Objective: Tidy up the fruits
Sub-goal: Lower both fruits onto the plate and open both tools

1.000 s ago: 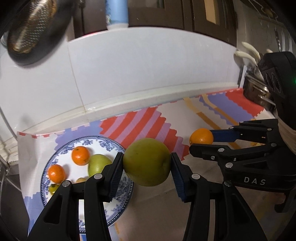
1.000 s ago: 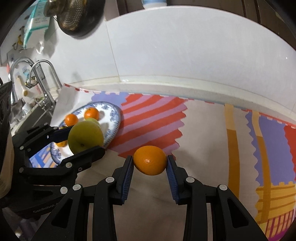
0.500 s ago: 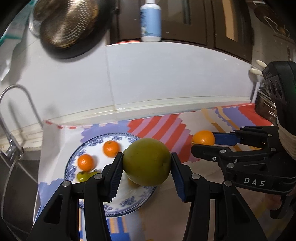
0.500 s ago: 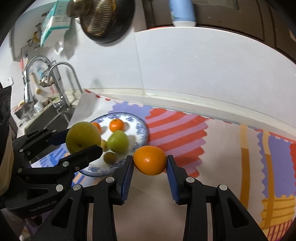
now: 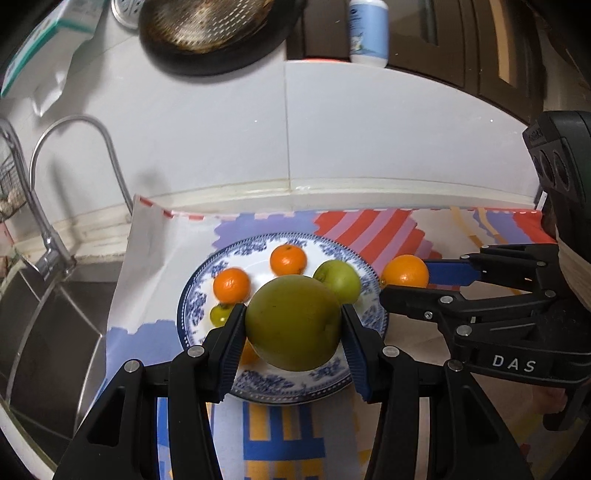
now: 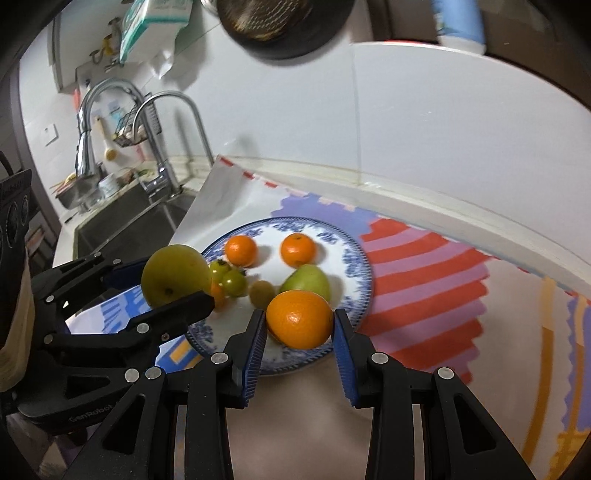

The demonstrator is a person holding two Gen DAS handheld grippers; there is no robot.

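Observation:
My left gripper [image 5: 293,338] is shut on a large green-yellow fruit [image 5: 293,323], held above the near part of a blue-and-white plate [image 5: 195,291]; it also shows in the right wrist view [image 6: 175,275]. My right gripper [image 6: 299,332] is shut on an orange [image 6: 299,319], held over the plate's [image 6: 354,251] near right rim; the orange also shows in the left wrist view [image 5: 405,271]. On the plate lie two small oranges [image 6: 241,250] [image 6: 297,249], a green pear-like fruit [image 6: 306,281] and several small green fruits [image 6: 235,282].
The plate sits on a colourful patterned mat [image 6: 424,266] on a counter by a white tiled wall. A sink [image 6: 122,221] with tall taps [image 6: 162,110] lies left. A dark strainer pan [image 5: 210,33] hangs above, and a blue bottle [image 5: 368,29] stands on a ledge.
Both grippers have moved left and over the plate with their fruits still held. The plate now sits directly under and behind both held fruits.

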